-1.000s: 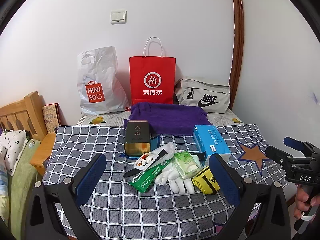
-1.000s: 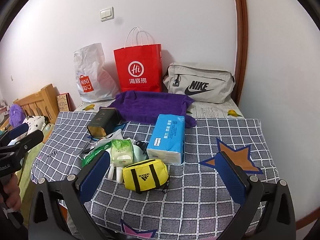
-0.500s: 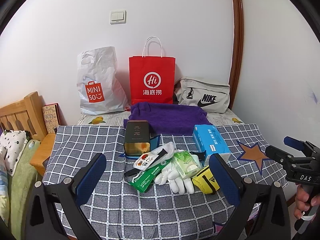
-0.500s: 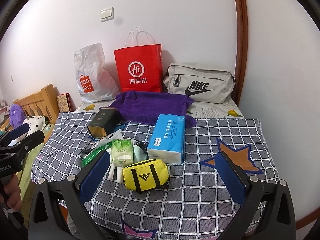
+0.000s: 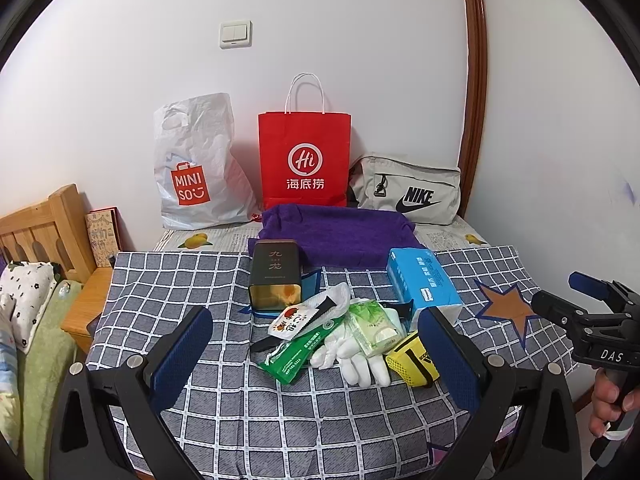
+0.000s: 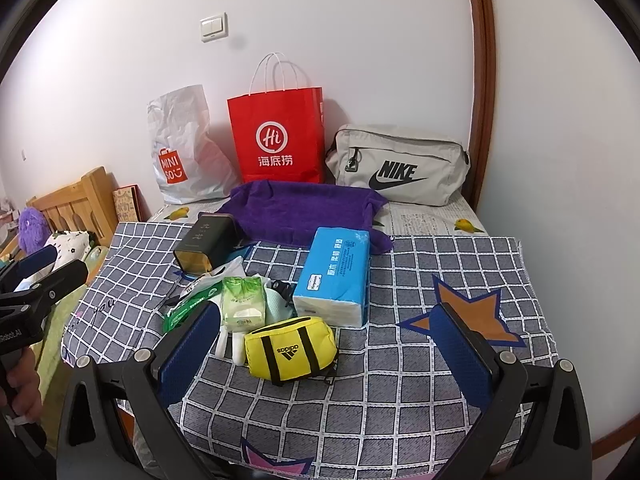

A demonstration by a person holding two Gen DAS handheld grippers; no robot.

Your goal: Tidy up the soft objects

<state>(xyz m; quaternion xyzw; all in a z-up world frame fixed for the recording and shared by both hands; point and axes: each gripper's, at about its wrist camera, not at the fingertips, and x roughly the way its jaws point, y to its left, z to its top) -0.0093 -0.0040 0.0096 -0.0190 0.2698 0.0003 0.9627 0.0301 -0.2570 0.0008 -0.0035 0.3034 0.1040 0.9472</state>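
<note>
Hovering spread and empty, left gripper (image 5: 316,344) and right gripper (image 6: 328,340) faced the pile; yellow pouch (image 6: 290,350) hid most of, apparently, white gloves (image 5: 352,358).

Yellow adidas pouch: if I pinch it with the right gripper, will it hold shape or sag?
The yellow adidas pouch looks like soft, bulging fabric, so it will probably squash and sag. It seems light. Its rumpled surface should grip well in the open right gripper.

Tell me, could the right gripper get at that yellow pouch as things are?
Probably yes. The right gripper is open, and the yellow pouch lies at the near edge of the pile, with only bare checked cloth before it.
</note>
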